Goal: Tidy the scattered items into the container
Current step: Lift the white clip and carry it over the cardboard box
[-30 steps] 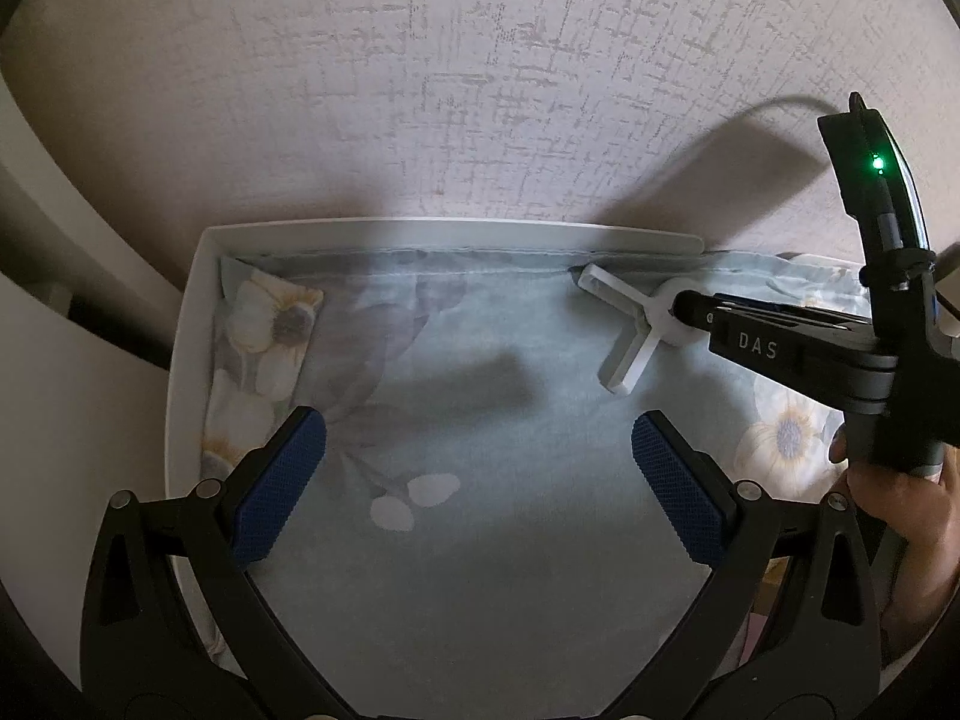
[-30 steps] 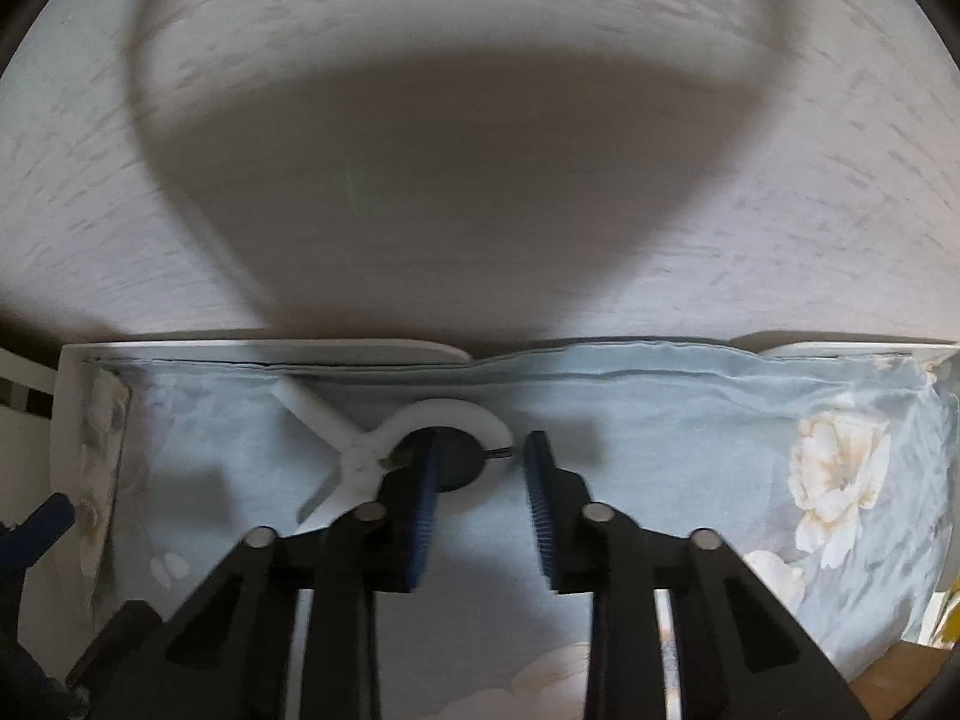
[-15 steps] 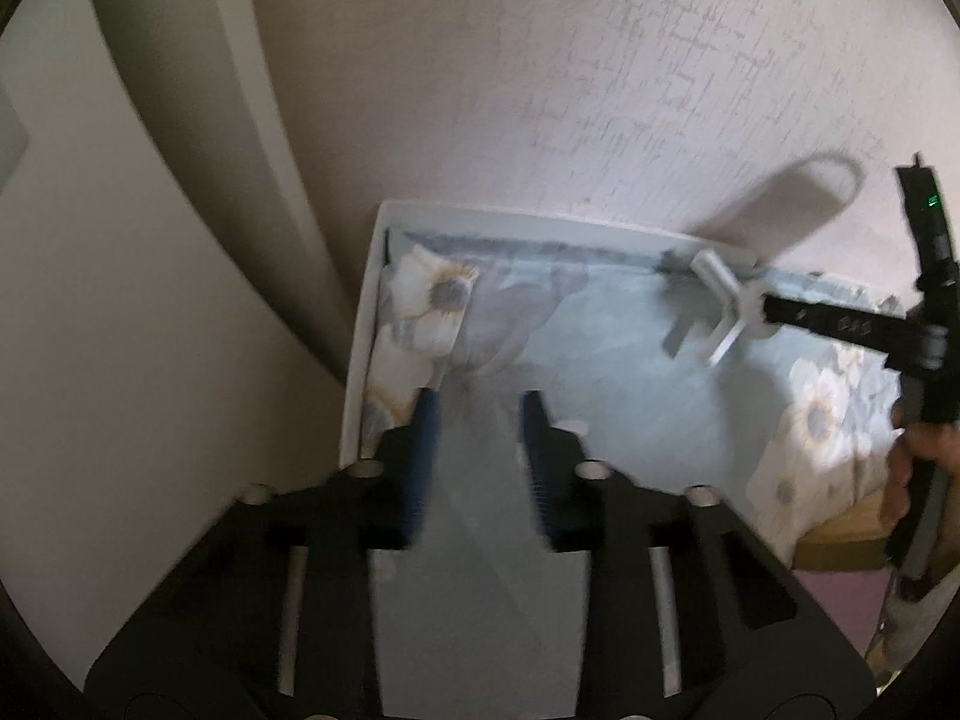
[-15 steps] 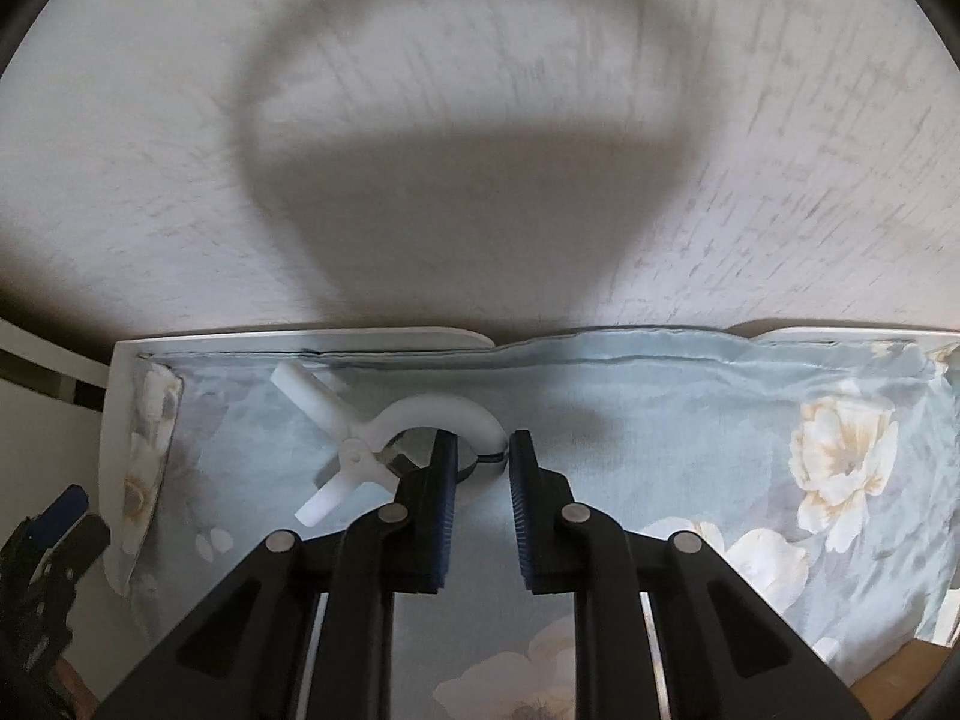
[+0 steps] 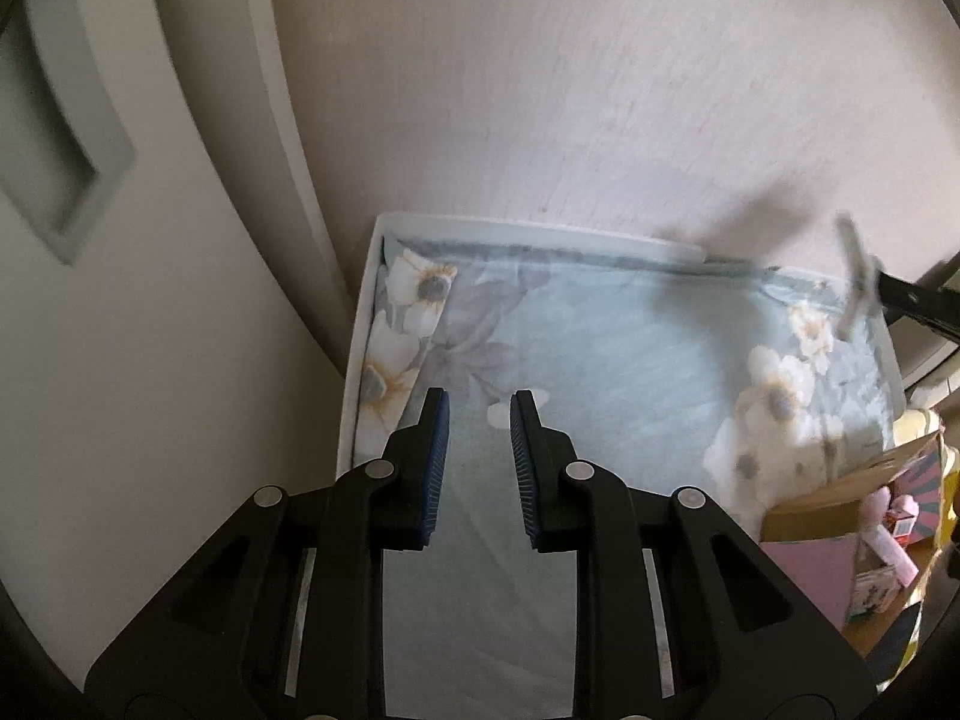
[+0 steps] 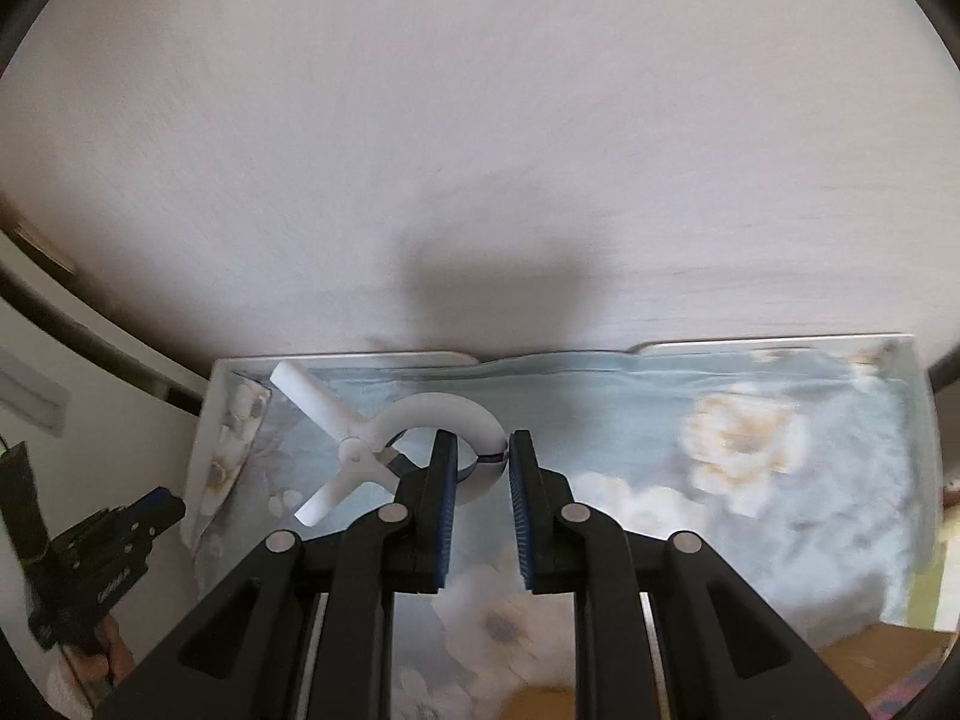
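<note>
A large white plastic clip [image 6: 384, 438] with a round ring and crossed handles hangs in my right gripper [image 6: 483, 468], whose blue pads pinch the ring's near edge above the floral bed sheet [image 6: 690, 480]. In the left wrist view the clip [image 5: 855, 276] shows blurred at the far right, held up off the sheet. My left gripper [image 5: 477, 441] has its jaws nearly closed with a narrow gap, empty, above the sheet's left part [image 5: 600, 348]. A cardboard box [image 5: 840, 498] with small items stands at the lower right.
The bed's white frame [image 5: 360, 360] runs along the left edge, next to a white door or cabinet [image 5: 120, 240]. A textured wall [image 5: 600, 90] stands behind the bed. Pink packages [image 5: 888, 546] lie by the box.
My right gripper closed on the clip's ring and lifted it off the sheet. My left gripper closed from wide open and pulled back and to the left.
</note>
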A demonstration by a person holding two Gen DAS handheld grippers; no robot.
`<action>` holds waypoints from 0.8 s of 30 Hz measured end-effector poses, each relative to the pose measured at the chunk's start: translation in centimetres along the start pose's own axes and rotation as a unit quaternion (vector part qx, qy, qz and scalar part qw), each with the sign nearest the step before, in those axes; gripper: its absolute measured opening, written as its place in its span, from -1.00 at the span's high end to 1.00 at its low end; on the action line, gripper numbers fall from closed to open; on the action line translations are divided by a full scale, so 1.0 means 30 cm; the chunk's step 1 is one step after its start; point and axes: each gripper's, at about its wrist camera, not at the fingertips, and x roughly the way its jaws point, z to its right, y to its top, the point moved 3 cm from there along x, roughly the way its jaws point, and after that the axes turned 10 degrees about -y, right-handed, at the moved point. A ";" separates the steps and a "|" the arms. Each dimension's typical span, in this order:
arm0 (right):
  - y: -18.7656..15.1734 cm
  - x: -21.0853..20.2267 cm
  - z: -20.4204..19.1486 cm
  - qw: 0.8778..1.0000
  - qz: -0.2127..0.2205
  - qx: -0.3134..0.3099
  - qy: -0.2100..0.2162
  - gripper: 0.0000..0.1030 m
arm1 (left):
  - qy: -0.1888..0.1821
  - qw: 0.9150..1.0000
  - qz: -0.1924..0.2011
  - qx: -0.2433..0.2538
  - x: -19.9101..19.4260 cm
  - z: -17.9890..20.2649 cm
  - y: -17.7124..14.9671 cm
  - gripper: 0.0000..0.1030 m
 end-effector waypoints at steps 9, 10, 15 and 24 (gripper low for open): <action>-0.089 -0.260 0.208 0.997 0.044 0.059 -0.031 0.69 | -0.049 0.998 0.024 0.016 -0.160 0.184 -0.040 0.64; -0.103 -0.282 0.229 0.996 0.046 0.064 -0.034 0.69 | -0.056 0.998 0.025 0.024 -0.171 0.220 -0.045 0.64; -0.204 -0.367 0.312 0.994 0.045 0.087 -0.046 0.69 | -0.091 0.991 0.012 0.096 -0.181 0.461 -0.110 0.64; -0.477 -0.409 0.399 0.992 0.003 0.112 -0.052 0.69 | -0.147 0.966 -0.084 0.195 -0.059 0.816 -0.349 0.64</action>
